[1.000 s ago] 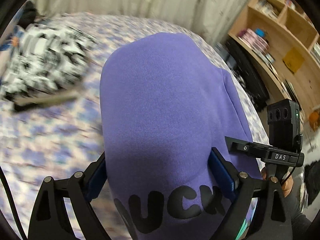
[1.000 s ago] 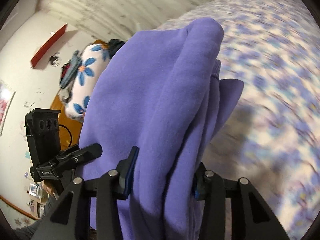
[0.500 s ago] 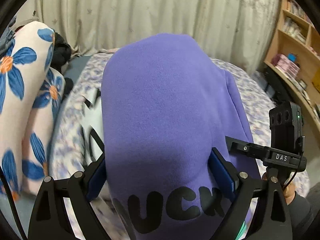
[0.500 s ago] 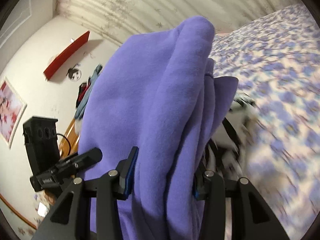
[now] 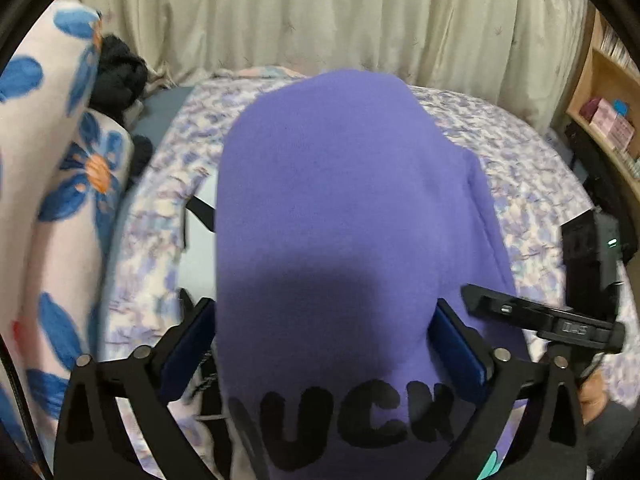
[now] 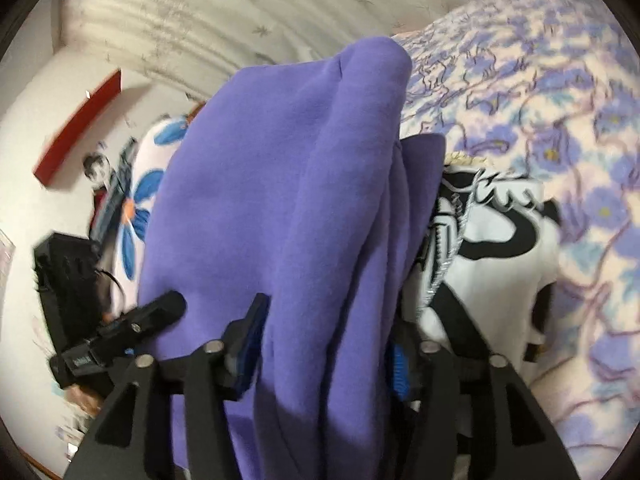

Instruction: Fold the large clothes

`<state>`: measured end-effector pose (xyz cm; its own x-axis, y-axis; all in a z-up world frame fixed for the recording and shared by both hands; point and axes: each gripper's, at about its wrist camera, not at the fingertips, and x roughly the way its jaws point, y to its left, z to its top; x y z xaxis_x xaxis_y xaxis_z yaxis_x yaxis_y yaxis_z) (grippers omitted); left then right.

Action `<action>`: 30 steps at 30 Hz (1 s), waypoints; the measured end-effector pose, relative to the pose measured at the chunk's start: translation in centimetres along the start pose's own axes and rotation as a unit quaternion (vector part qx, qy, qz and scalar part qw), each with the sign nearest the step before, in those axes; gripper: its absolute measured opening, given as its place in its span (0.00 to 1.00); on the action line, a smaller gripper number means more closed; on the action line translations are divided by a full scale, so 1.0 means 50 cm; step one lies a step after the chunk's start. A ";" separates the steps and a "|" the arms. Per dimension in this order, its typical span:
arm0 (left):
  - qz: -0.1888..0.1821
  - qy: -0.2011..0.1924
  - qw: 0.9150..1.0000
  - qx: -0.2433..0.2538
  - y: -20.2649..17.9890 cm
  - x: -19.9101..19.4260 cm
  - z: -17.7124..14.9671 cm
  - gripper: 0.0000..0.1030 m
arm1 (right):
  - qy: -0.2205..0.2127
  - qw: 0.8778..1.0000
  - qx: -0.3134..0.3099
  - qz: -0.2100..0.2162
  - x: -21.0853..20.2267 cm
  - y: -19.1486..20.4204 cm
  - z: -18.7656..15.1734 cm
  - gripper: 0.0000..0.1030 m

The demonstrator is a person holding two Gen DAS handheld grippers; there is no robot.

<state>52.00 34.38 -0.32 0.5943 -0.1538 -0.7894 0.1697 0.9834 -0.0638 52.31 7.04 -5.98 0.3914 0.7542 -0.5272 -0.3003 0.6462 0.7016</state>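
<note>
Bedroom scene, pale curtains (image 5: 320, 8) behind a bed (image 5: 532, 184) with a purple-flowered cover. Folded purple sweatshirt (image 5: 340, 208) sits between both claws, bundle upright, black lettering at its lower edge in the left view. It now hangs over a black-and-white garment (image 6: 492, 236) already lying on the bed, near a white quilt with blue flowers (image 5: 64, 176); a second ago both views showed blurred bed cover further along, so the bundle has been carried sideways to this spot. Left claw (image 5: 320, 344) jaws are opening, blue pads (image 5: 456, 344) at the sides of the cloth, pressure looks slack but sweatshirt is between them. Right claw (image 6: 324, 340) jaws are opening too, noticeably wider than half a second ago, thick folds between them and not yet dropped out; whether its pads press the cloth I cannot tell. Judgement: folding of this piece is finished, this is the release onto the stack. Risk: bundle is tall and soft, may slump or unfold if let go off-centre from the garment below. Shelf (image 5: 600, 112) at right edge, not involved.
</note>
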 end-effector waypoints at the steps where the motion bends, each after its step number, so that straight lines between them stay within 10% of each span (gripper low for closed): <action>1: 0.015 -0.005 1.000 0.004 -0.009 -0.013 -0.003 1.00 | 0.007 1.000 -0.008 -0.012 -0.011 0.010 -0.001 0.60; 7: 0.072 -0.019 0.997 0.002 -0.088 -0.120 -0.042 1.00 | 0.015 0.996 -0.041 -0.074 -0.126 0.058 -0.048 0.68; 30: 0.003 -0.032 0.998 -0.054 -0.511 -0.586 -0.394 1.00 | 0.041 0.989 -0.086 -0.117 -0.645 0.214 -0.365 0.83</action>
<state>14.76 15.64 12.43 0.6445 -0.1504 -0.7496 0.0831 0.9884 -0.1269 20.60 -8.27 9.77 0.3975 0.5838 -0.7079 -0.3554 0.8092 0.4678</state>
